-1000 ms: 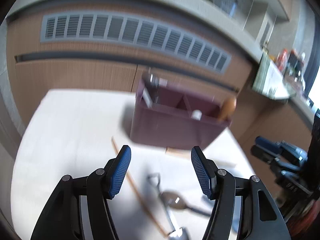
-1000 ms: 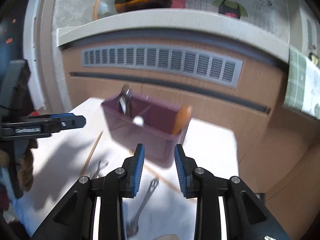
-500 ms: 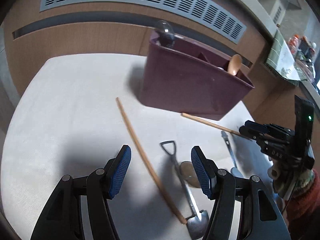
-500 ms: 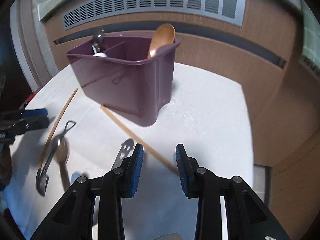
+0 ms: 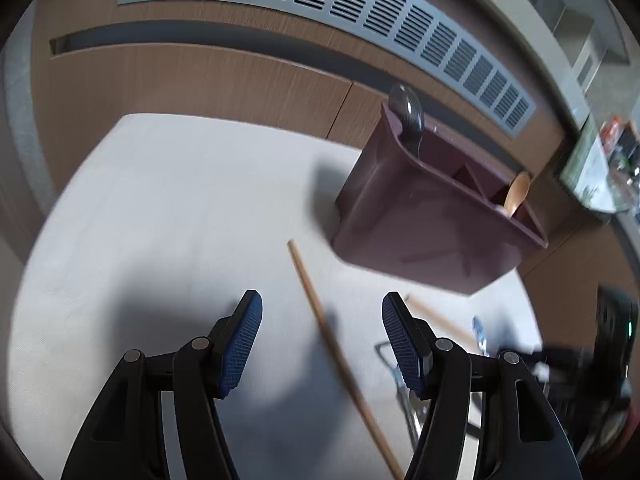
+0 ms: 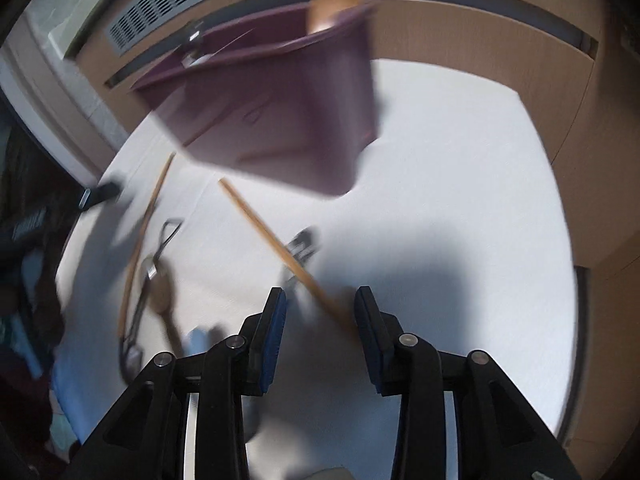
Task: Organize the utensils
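A purple utensil caddy [image 5: 420,232] stands on the white table [image 5: 160,200] with a metal spoon [image 5: 406,110] and a wooden spoon [image 5: 516,196] upright in it. My left gripper [image 5: 322,308] is open low over a long wooden chopstick [image 5: 308,280] that lies between its fingers, untouched. My right gripper [image 6: 320,300] hovers over a second chopstick [image 6: 264,232]. Its jaws are opening, and the stick's near end lies between the pads without contact. The caddy [image 6: 280,112] is behind it. A slotted metal utensil [image 6: 302,244] lies under that stick.
A loop-handled metal spoon [image 6: 160,240] and a wooden spoon [image 6: 162,292] lie left of my right gripper, beside the first chopstick [image 6: 144,228]. A wooden cabinet front with a grey vent [image 5: 320,0] runs behind the table. The table's right edge [image 6: 560,220] drops off.
Both grippers have come down toward the table and tilted downward. The right jaws have widened over the second chopstick. The left gripper now straddles the first chopstick.
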